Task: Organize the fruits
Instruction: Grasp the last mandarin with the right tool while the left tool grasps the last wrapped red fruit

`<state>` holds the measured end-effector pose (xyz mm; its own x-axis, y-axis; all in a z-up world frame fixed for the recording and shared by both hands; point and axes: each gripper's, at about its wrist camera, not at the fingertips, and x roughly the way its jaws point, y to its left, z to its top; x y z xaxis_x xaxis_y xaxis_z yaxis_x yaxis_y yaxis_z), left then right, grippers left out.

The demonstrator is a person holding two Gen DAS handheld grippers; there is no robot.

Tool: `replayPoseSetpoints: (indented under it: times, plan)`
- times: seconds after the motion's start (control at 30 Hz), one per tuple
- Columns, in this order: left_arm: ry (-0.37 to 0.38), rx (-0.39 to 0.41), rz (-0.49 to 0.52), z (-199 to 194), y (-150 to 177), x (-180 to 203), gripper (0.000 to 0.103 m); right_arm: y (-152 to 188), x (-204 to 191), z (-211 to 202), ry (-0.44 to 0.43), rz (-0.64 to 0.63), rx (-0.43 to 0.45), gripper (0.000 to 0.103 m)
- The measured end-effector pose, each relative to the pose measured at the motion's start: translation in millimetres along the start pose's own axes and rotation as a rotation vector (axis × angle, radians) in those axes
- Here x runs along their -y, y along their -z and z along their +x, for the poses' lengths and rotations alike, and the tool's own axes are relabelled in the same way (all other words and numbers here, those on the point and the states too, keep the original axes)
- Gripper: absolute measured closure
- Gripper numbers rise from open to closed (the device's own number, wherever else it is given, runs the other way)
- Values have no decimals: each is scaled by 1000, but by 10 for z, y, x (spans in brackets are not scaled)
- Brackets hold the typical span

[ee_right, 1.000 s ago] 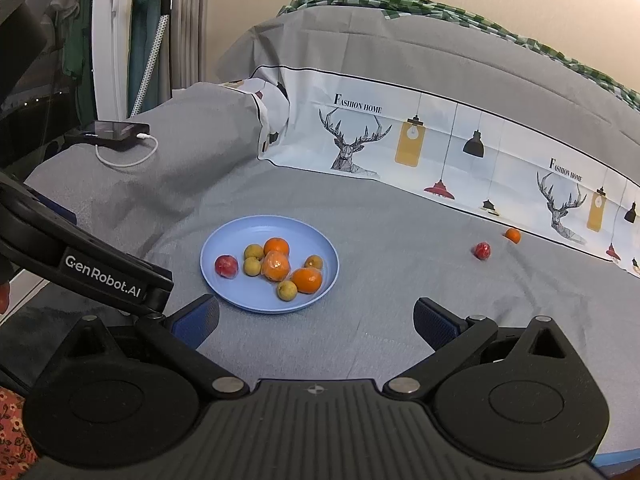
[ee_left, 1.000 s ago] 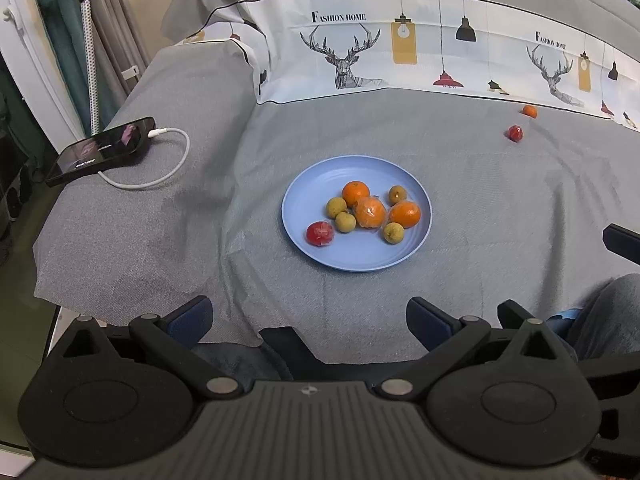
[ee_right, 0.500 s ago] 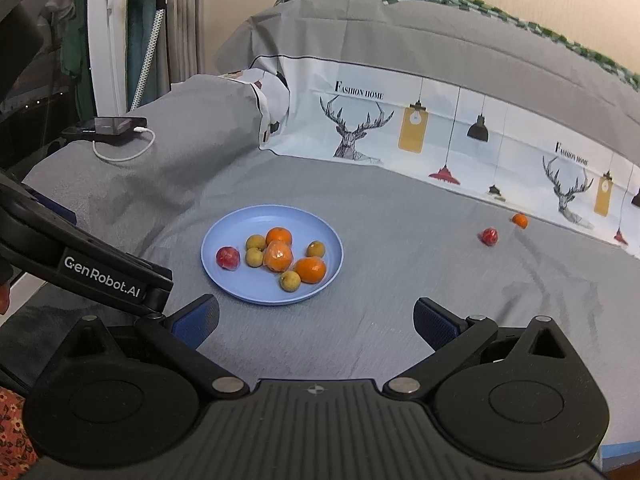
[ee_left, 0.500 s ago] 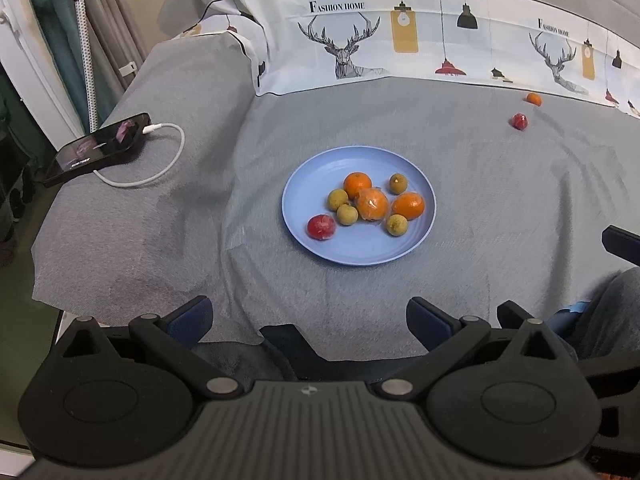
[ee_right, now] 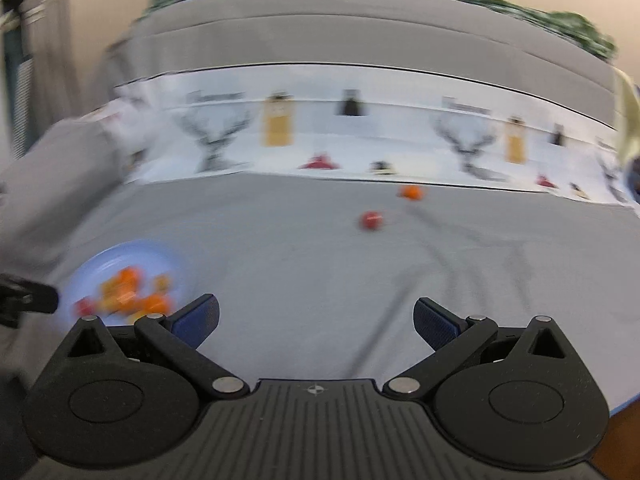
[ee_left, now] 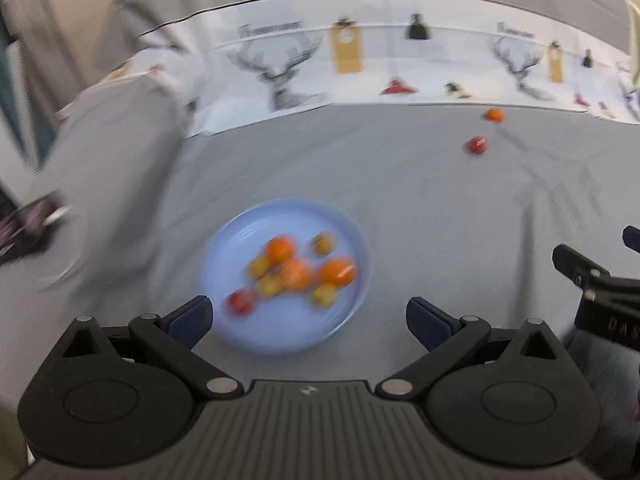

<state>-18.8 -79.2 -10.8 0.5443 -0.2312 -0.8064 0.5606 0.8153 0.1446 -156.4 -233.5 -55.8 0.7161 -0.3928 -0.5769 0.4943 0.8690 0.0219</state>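
Both grippers' fingers are standing apart, empty. The right gripper point(ee_right: 316, 316) is facing the red fruit point(ee_right: 371, 220); it should straddle it squarely before closing, then carry it to the plate point(ee_right: 116, 256).

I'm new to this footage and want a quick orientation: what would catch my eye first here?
First, the blue plate heaped with orange, yellow and red fruit, on the grey bedspread just ahead of the open left tool. Next, two strays far off the plate: a red fruit and an orange fruit near the deer-print border, ahead of the open right tool.
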Motion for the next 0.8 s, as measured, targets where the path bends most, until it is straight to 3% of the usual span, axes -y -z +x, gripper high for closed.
replayPoseSetpoints:
  times: [0.2, 0.3, 0.47, 0.6, 0.8]
  plan:
    - [132, 11, 60, 753, -750, 792, 0, -333, 898, 704, 93, 84, 46, 1]
    - [175, 43, 85, 1224, -1108, 1255, 0, -542, 1284, 1232, 111, 124, 60, 1]
    - [219, 21, 115, 2094, -1542, 1834, 0, -881, 1693, 2339, 94, 146, 34, 1]
    - [224, -22, 111, 2700, -1754, 2041, 0, -1010, 1860, 3133, 57, 158, -38, 1]
    - [245, -68, 77, 3275, -1944, 2070, 0, -1052, 1904, 3904, 13, 133, -96, 1]
